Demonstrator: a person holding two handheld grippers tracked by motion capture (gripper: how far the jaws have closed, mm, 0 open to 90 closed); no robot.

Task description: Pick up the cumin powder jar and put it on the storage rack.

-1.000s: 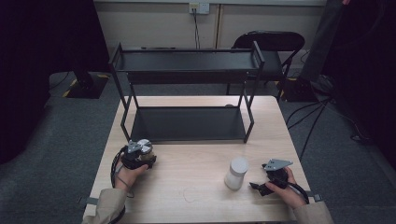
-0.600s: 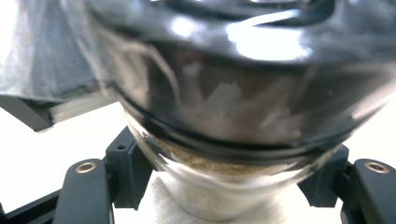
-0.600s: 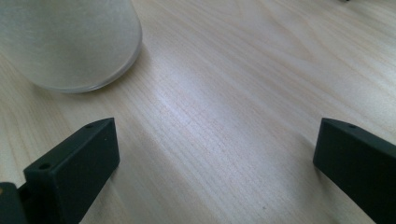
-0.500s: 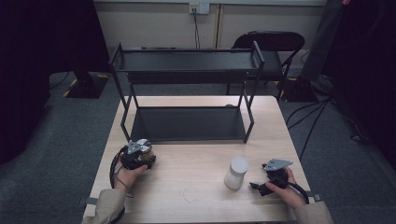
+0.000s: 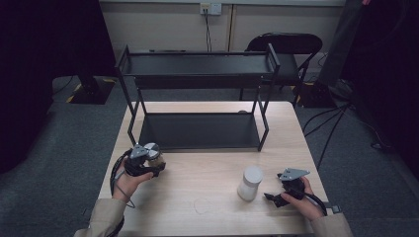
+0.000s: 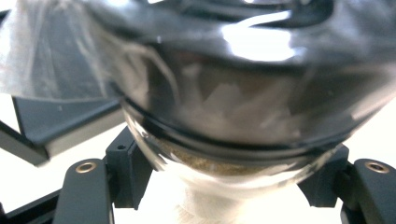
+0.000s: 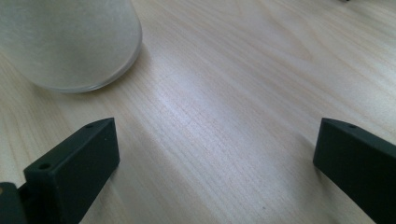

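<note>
one jar [image 6: 233,116] (clamped), one white cup [image 5: 250,183], one rack [image 5: 197,69]

My sleeves [image 5: 101,219] are beige. Each gripper is black: the left gripper [image 5: 146,160] and the right gripper [image 5: 284,190] both carry a grey three-cornered plate on top and trail a black cable. The blocky jaws have small round screw holes.
</note>
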